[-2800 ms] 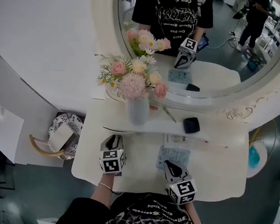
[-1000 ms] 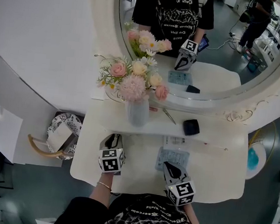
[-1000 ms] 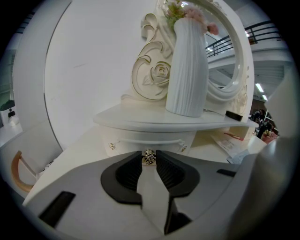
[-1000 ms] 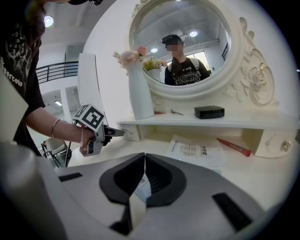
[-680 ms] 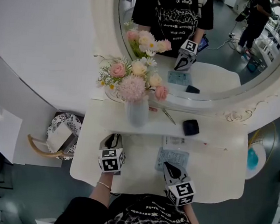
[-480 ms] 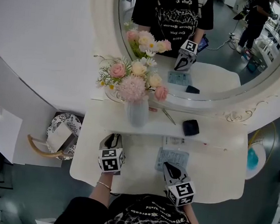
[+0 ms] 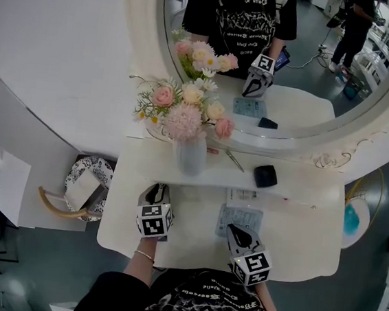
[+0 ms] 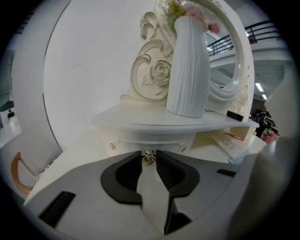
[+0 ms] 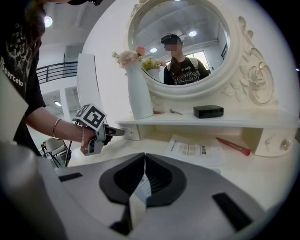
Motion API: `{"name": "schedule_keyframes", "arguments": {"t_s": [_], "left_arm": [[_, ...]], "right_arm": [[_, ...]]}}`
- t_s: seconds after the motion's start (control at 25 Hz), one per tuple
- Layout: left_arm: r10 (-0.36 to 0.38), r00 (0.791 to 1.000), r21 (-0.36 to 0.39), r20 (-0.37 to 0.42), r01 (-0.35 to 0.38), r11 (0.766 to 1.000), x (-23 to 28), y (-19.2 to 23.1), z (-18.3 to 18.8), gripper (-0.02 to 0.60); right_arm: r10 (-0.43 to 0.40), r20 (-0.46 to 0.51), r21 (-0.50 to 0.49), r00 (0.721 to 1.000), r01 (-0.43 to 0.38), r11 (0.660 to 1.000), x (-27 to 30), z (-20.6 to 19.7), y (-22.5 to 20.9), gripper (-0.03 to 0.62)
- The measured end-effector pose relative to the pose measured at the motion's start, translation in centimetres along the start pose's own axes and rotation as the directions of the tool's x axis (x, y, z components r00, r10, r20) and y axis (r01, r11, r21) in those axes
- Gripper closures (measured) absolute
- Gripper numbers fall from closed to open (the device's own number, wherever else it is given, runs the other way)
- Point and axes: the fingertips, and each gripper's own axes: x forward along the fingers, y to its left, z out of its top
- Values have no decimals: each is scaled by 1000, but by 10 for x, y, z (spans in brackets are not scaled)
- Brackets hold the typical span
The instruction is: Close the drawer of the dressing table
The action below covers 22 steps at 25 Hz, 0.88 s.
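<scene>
Very little changes. The left gripper (image 7: 155, 192) and its marker cube (image 7: 153, 221) sit a shade further toward 12 o'clock, nearer the shelf (image 7: 295, 186) front, than in the earliest picture. In the mirror (image 7: 313, 74), the reflected bystander (image 7: 357, 23) at 1 o'clock shifts stance toward the frame's edge. Whether the drawer (image 8: 154, 142) itself moves cannot be told.

We look steeply down from the head on worktop (image 7: 297, 231) and mirror (image 7: 304, 94). Left gripper (image 7: 156, 194) and right gripper (image 7: 235, 230) cameras sit low, close, facing the shelf (image 7: 295, 186); all three share the vase (image 7: 192, 154).
</scene>
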Motion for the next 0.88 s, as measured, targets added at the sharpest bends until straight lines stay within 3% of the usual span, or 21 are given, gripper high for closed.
{"name": "schedule_keyframes", "arguments": {"t_s": [0.88], "left_arm": [[3,1000,2,0,-3,1000,2,0,2,482]], "right_arm": [[-3,1,4,1000,3,1000,0,0,-2,580]]}}
